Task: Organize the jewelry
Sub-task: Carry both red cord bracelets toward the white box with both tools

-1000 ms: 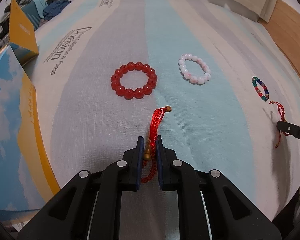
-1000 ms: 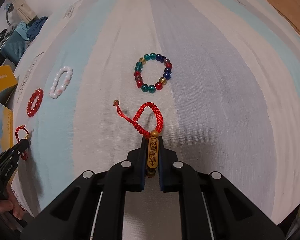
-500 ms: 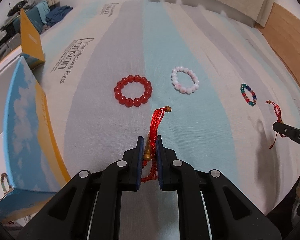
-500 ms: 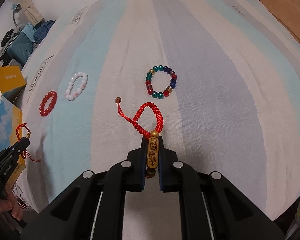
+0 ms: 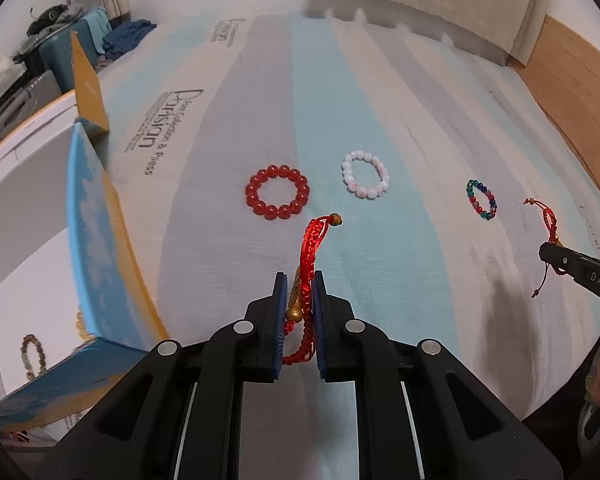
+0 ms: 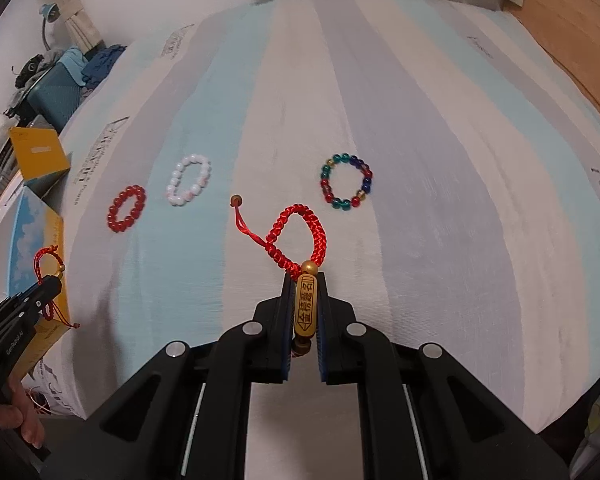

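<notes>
Left gripper [image 5: 298, 312] jaws clamped on red braided bracelet [image 5: 309, 252], right gripper [image 6: 304, 312] jaws clamped on gold charm [image 6: 305, 309] bearing Chinese characters, "Parisian" printed on bed sheet [image 5: 168, 128] ahead-left.

I count three bead bracelets [image 5: 277, 191] on the striped sheet, two red cord bracelets [image 6: 296, 236], and two boxes [image 5: 96, 240].

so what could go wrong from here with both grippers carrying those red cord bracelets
1. The left gripper pinches its red braided bracelet by cord and charm only; the loose loop may slip out.
2. The right gripper holds its red cord bracelet by the smooth gold tag, which could slide free.
3. Dangling tails might snag the red bead bracelet on the striped cloth.
</notes>
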Motion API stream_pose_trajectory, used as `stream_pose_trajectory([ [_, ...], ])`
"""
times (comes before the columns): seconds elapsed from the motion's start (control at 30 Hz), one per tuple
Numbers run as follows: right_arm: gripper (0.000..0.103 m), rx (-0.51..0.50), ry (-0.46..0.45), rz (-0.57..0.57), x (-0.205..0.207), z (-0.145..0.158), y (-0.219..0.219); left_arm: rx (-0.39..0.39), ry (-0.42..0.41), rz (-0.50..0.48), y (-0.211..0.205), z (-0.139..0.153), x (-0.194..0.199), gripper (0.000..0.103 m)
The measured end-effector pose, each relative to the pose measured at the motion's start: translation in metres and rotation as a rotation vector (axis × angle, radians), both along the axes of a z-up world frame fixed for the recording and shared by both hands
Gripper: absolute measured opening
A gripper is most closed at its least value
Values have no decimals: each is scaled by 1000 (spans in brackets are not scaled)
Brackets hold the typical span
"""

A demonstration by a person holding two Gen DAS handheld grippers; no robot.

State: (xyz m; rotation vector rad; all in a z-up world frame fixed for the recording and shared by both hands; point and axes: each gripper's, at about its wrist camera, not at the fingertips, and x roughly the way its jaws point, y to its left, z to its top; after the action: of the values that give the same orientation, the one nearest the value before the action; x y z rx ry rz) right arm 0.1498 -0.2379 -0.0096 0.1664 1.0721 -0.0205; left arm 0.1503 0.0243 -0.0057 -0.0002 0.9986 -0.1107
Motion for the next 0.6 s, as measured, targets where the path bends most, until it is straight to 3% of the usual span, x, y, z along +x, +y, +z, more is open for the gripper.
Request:
stream_pose_trajectory([
  [0.6, 9, -11, -85, 115, -9, 49, 82, -16, -57, 82, 61, 50, -33, 12],
])
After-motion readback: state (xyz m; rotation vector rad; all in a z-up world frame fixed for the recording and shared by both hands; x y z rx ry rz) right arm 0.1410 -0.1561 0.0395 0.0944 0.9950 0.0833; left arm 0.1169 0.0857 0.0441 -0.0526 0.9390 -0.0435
